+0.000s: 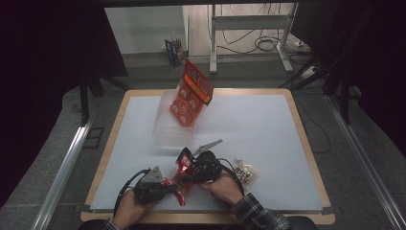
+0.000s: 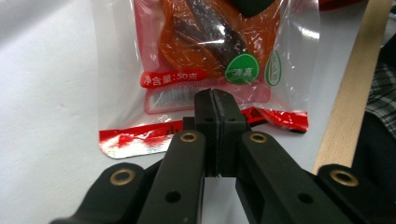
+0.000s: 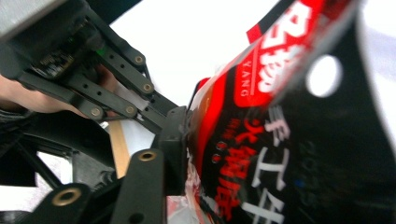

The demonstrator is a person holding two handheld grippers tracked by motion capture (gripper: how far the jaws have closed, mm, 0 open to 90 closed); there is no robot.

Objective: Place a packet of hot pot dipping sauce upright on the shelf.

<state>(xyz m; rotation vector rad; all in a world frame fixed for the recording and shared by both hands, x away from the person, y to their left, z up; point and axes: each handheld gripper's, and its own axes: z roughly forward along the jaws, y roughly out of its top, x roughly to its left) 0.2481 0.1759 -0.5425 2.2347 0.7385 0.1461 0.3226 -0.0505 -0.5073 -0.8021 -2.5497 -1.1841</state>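
A red snack packet [image 2: 205, 51] with a clear window hangs between my two grippers near the table's front edge. My left gripper [image 2: 216, 109] is shut on the packet's red bottom seal. In the high view the left gripper [image 1: 173, 188] points right and the right gripper [image 1: 187, 167] meets the packet [image 1: 183, 162] from the right. In the right gripper view the packet's printed top [image 3: 280, 140] lies against my near finger [image 3: 175, 140]. The far jaw is hidden behind the packet. The left gripper [image 3: 116, 88] shows beyond it.
A clear plastic tub [image 1: 167, 129] stands mid-table with an orange-red packet [image 1: 190, 96] leaning out of it. A small pale packet [image 1: 245, 173] lies right of my right hand. The table's wooden edge [image 2: 348, 107] runs close by the packet.
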